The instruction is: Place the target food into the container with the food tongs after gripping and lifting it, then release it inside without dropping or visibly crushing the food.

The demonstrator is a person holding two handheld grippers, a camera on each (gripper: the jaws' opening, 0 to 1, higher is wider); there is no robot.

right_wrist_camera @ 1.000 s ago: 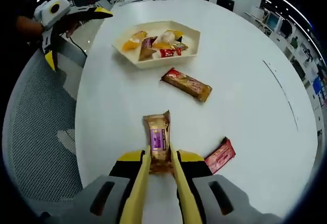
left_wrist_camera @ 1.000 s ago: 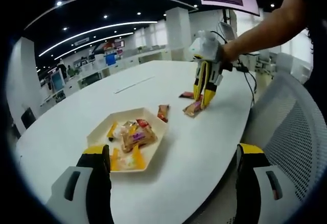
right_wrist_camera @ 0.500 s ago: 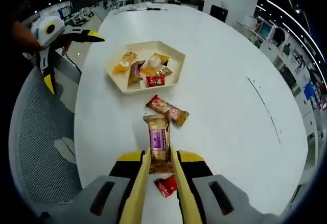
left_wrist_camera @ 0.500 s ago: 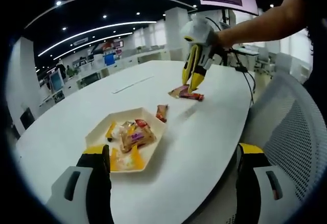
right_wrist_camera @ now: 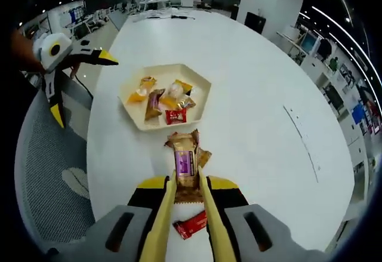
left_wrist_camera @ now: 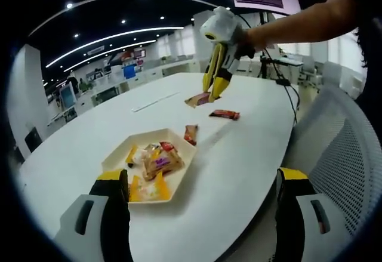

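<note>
One snack bar (right_wrist_camera: 185, 165) in right tongs (right_wrist_camera: 187, 197)

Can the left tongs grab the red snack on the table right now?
Probably yes. The left tongs are open and empty, and the red snack lies alone on the bare white table, though a reach away, past the tray.

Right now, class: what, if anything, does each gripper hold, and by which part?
The right gripper pinches a brown snack packet with a purple label by its near end. The left gripper is open, holding nothing.
</note>
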